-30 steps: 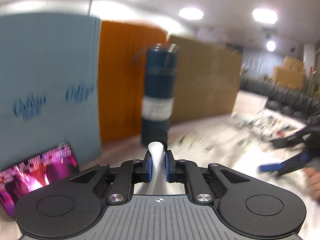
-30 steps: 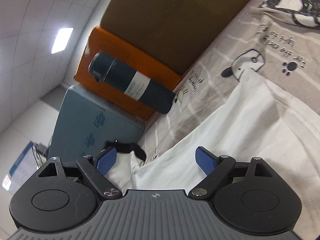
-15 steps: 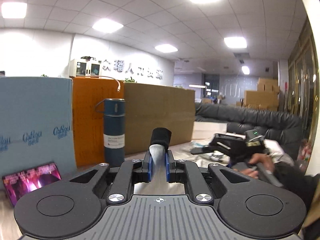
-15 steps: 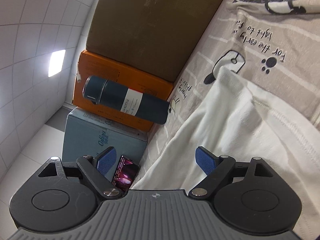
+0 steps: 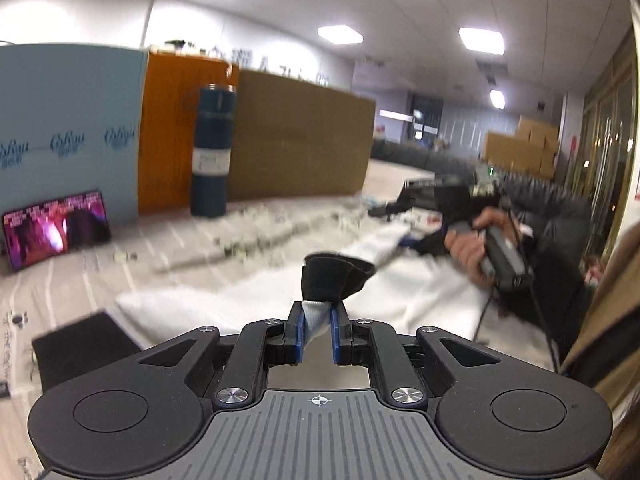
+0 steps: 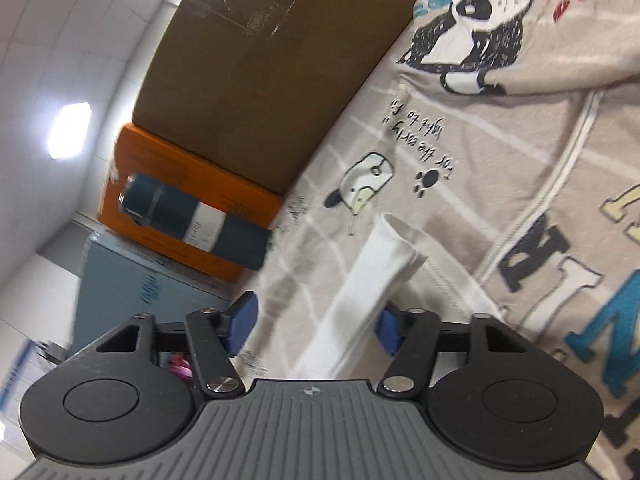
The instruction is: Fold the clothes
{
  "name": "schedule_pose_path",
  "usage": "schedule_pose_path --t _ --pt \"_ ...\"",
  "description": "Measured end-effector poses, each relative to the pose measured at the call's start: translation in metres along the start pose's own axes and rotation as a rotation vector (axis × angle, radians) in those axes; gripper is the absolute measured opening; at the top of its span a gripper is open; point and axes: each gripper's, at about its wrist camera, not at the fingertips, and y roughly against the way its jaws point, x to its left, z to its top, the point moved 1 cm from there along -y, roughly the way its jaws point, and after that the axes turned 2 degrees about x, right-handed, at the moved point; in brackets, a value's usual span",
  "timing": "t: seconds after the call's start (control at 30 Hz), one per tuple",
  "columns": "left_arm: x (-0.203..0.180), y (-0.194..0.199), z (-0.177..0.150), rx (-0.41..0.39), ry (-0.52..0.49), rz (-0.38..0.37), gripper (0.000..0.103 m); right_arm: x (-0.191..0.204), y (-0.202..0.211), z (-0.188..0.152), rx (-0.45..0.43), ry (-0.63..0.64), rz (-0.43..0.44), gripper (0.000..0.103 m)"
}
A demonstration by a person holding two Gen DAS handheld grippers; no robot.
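Left wrist view: left gripper [image 5: 317, 332] pinches white shirt's [image 5: 400, 296] black-cuffed sleeve over the bedsheet [image 5: 120, 248]. Right gripper [image 6: 310, 328], jaws just closing w/ other sleeve [image 6: 376, 268] between (not yet nipped): finish the bite before lifting.

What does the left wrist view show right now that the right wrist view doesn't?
Only the left wrist view shows the left gripper shut on the white garment's black-cuffed end, the person's hand on the other gripper's handle, and the lit phone clearly.

Only the right wrist view shows the right gripper, whose jaws have just been closing, astride a white sleeve, not yet pressing it, and the cartoon-printed cloth.

Both show the dark blue bottle, the orange, brown and blue boxes.
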Motion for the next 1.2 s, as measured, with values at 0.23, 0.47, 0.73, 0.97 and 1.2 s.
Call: schedule_pose_path --t 0.23,0.47,0.73,0.97,1.2 --pt "0.000 0.005 -0.012 0.087 -0.058 -0.026 0.018 0.000 0.006 -0.004 -0.039 0.078 -0.084 0.014" --pt "0.008 0.018 0.015 -0.111 0.015 -0.102 0.073 0.003 0.008 -0.007 -0.056 0.107 -0.133 0.014" --pt "0.010 -0.079 0.042 0.139 0.014 0.141 0.074 0.004 0.012 -0.006 -0.087 0.133 -0.172 0.014" --pt "-0.021 -0.109 0.027 0.254 -0.167 0.159 0.083 0.018 0.031 -0.009 -0.249 0.273 -0.249 0.041" --pt "-0.040 -0.088 0.033 0.185 -0.202 0.243 0.083 0.029 0.023 0.001 -0.128 0.388 -0.229 0.049"
